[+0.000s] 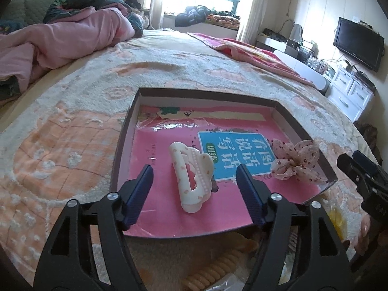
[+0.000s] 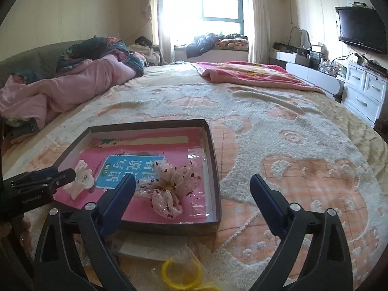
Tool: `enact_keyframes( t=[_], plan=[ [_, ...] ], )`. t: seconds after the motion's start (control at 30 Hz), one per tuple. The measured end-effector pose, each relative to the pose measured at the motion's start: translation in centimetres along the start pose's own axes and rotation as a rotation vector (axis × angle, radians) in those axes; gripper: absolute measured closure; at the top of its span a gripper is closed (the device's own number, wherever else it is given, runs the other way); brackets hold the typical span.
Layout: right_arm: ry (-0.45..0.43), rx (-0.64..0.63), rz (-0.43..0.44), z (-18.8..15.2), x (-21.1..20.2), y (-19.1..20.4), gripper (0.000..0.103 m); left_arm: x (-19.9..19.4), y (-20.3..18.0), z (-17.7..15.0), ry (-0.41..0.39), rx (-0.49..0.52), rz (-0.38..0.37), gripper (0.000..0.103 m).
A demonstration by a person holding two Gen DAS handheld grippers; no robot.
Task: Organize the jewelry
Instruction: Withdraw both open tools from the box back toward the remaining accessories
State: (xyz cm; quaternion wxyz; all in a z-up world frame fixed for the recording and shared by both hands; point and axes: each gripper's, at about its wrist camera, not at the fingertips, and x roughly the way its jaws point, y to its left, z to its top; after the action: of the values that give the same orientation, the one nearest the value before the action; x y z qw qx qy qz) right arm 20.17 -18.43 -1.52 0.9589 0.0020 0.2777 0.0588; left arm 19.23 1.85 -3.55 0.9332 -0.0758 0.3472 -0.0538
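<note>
A shallow dark tray (image 1: 126, 126) sits on a bed's peach-and-cream cover (image 1: 60, 131), its floor lined with a pink booklet (image 1: 155, 145) under clear film. Inside, a white hair claw (image 1: 191, 177) patterned with pink lies on its side near the tray's near-left part. The left gripper (image 1: 194, 181) hangs over it with blue pads spread to either side, touching nothing; the claw rests between them, clear of both. At the tray's right side, against the wall, lies a sheer pink scrunchie (image 2: 169, 186) with dark red dots. The right gripper (image 2: 194, 189) stands wide apart and empty, its left pad (image 2: 118, 201) over the tray's near edge just beside the scrunchie, its right pad over the cover outside the tray. Near the tray's front, on the cover, a yellow ring (image 2: 180, 272) lies by a clear plastic bag (image 2: 184, 254). Far off, a pink quilt (image 2: 72, 84) is heaped at the left, a red blanket (image 2: 247, 75) at the right, and a bright window (image 2: 201, 0) lights the room.
</note>
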Motion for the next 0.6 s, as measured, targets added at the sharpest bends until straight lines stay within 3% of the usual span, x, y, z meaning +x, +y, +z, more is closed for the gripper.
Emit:
enact_keyframes(
  t=[0.13, 0.27, 0.6],
  plan=[
    [-0.021, 0.011, -0.009, -0.1, -1.1, -0.3, 0.008, -1.2, -0.2, 0.1, -0.029, 0.0, 0.012, 0.022],
    [-0.049, 0.024, -0.02, -0.4, -2.3, -0.6, 0.007, -2.3, -0.2, 0.1, -0.055, -0.006, 0.018, 0.011],
    [-0.12, 0.025, -0.038, -0.8, -5.2, -1.3, 0.007, -5.6, -1.0, -0.1, -0.17, 0.019, 0.033, 0.011]
  ],
)
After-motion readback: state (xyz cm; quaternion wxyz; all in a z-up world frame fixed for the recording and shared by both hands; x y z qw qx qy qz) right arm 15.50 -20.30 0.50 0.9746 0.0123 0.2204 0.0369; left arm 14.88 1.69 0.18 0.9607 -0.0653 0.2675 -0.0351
